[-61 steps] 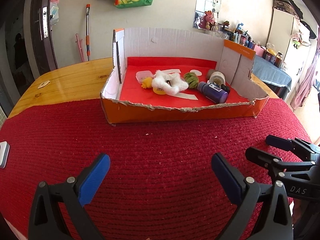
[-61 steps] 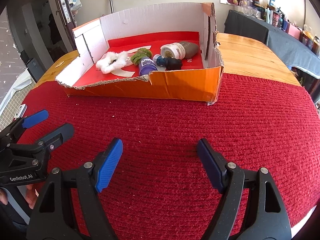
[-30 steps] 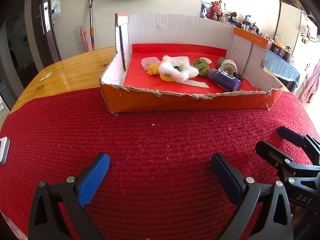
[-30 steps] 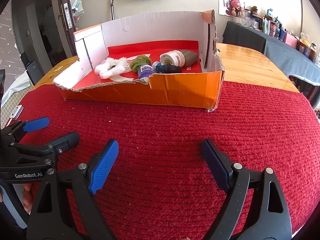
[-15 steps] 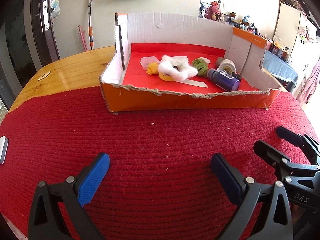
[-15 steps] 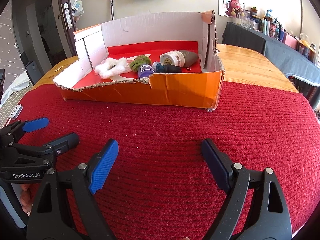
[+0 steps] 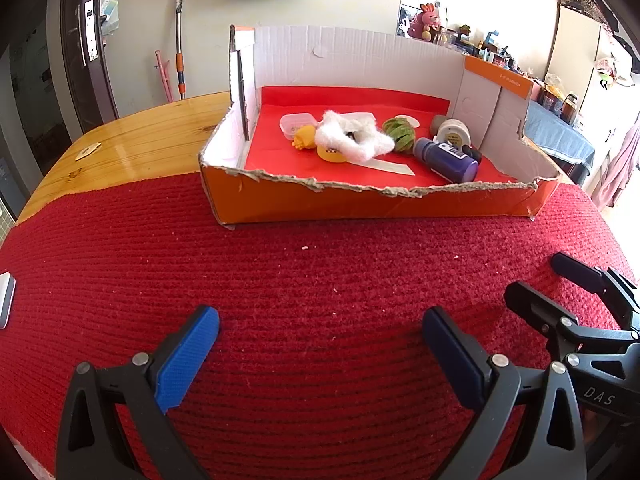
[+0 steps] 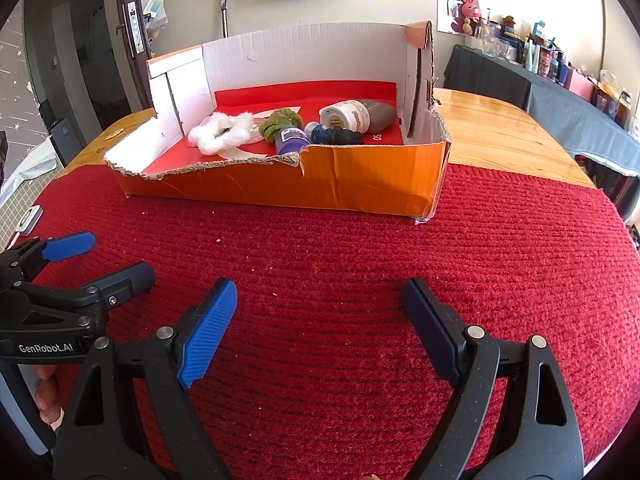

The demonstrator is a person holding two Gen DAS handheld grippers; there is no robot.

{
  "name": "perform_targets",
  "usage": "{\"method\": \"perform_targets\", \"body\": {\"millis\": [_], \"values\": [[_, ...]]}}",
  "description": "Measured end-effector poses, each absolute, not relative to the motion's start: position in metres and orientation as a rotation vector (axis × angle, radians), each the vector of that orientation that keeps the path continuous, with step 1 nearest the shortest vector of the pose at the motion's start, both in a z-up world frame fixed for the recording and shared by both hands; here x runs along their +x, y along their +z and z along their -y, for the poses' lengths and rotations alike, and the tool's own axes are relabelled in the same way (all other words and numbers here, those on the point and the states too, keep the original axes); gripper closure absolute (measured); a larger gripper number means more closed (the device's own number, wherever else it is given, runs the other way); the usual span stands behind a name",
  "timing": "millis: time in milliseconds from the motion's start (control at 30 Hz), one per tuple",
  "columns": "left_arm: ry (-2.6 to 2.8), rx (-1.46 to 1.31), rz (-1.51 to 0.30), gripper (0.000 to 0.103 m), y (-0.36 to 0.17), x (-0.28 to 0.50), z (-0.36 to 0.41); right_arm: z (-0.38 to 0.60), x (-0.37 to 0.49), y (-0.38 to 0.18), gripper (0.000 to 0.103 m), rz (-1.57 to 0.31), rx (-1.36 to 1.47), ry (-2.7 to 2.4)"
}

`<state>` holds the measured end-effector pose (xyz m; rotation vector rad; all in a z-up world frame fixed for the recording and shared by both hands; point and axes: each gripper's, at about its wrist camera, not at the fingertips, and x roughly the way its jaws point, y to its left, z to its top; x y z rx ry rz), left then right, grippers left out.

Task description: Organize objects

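Note:
An orange cardboard box (image 7: 376,200) (image 8: 360,184) with a torn front rim stands on the red knitted mat. Inside it lie a white fluffy tuft (image 7: 352,138) (image 8: 220,132), a green woolly ball (image 7: 400,130) (image 8: 280,122), a purple bottle (image 7: 446,160) (image 8: 292,140), a white jar (image 7: 454,132) (image 8: 344,116), a yellow toy (image 7: 306,138) and a small clear tub (image 7: 294,122). My left gripper (image 7: 320,350) (image 8: 100,258) hovers open over the mat, short of the box. Beside it my right gripper (image 8: 316,320) (image 7: 548,280) is also open and holds nothing.
The red mat (image 7: 320,264) covers the near part of a wooden table (image 7: 132,140) (image 8: 500,132). A small white device (image 7: 6,298) (image 8: 30,218) lies at the mat's left edge. A dark-clothed side table with bottles (image 8: 560,92) stands at the right.
Nothing has visibly changed over the last second; both grippers stay open and still over the mat.

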<state>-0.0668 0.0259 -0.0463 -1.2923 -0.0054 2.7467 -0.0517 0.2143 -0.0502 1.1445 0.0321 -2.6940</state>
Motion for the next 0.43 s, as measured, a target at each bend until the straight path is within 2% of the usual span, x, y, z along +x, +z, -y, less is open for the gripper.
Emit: {"method": "perform_targets", "body": {"millis": [433], "values": [[2.747,-1.291,0.01,0.0,-0.046,-0.0675,-0.0252,-0.2139,-0.0519,-0.0502,0.017,-0.033,1.145,-2.694]]}}
